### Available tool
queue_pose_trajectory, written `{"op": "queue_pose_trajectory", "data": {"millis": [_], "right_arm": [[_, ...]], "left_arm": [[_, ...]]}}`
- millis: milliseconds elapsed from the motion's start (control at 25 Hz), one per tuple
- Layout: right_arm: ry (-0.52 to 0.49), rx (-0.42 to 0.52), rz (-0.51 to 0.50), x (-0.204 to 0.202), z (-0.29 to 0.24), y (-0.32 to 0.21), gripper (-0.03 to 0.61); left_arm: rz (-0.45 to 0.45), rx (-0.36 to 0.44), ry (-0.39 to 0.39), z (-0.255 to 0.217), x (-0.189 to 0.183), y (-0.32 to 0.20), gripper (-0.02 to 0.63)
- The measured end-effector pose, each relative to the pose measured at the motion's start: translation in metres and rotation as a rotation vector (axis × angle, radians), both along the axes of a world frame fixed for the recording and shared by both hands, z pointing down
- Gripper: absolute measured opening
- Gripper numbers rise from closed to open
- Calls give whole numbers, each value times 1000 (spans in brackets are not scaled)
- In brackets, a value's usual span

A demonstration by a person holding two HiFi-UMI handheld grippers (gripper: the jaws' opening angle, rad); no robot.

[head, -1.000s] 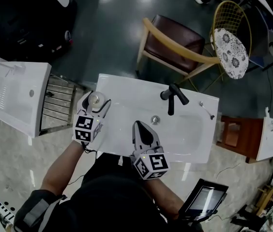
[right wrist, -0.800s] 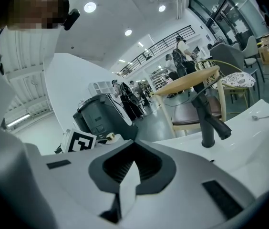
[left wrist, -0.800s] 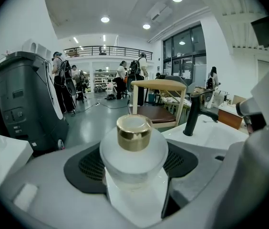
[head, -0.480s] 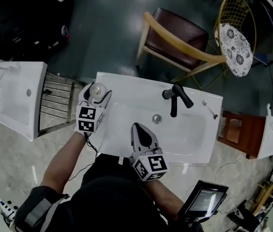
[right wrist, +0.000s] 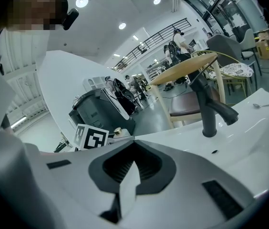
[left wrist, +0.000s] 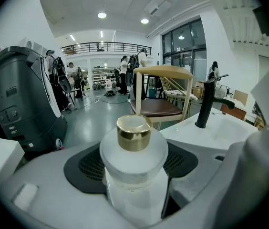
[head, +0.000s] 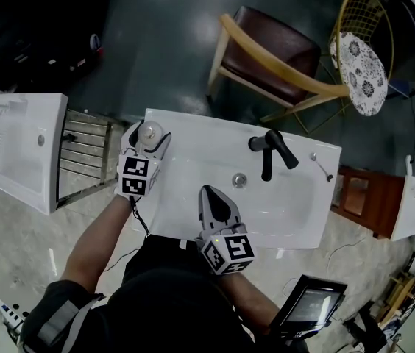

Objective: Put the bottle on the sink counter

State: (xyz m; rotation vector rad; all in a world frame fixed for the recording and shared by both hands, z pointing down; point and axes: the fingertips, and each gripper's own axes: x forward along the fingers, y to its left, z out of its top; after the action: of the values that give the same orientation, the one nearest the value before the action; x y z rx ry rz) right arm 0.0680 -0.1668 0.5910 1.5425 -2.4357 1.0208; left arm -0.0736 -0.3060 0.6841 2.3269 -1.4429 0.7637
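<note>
The left gripper point(head: 148, 138) is clenched on the bottle point(left wrist: 133, 173). In the left gripper view the frosted, clear body stands upright between the two jaws, and its round shoulder and gold cap point(left wrist: 133, 132) rise above them. From the head view the bottle point(head: 149, 132) is over the far left corner of the white worktop point(head: 193, 134), close to the left edge. The jaws cover its lower part, so I cannot tell whether its base touches the surface.

The right gripper point(head: 213, 194) is at the near edge of the worktop, about midway along it, and points toward the far edge. In the right gripper view its jaws point(right wrist: 127, 180) are pressed together with nothing between them. The two grippers are well apart.

The basin point(head: 288, 201) fills the middle and right of the worktop, with the drain point(head: 239, 180) just beyond the right gripper's tips. A black tap point(head: 270, 151) stands at the far edge, right of the middle, with its spout reaching over the basin. A small metal piece point(head: 318, 165) lies near the far right corner.

Beyond the far edge, on the dark floor, stands a wooden chair point(head: 266, 54) with a dark red seat. To its right is a wire chair point(head: 358, 61) with a patterned cushion. To the left of the worktop is a second sink point(head: 20, 149), with a metal rack point(head: 86, 157) between the two. A screen point(head: 309, 304) sits beyond the near right corner.
</note>
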Motion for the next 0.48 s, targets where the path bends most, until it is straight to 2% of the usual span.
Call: {"op": "queue_pose_trajectory", "data": {"millis": [480], "right_arm": [[-3, -20, 20, 4, 5, 0, -5]], "left_arm": [[1, -24, -5, 16, 5, -9, 337]]}}
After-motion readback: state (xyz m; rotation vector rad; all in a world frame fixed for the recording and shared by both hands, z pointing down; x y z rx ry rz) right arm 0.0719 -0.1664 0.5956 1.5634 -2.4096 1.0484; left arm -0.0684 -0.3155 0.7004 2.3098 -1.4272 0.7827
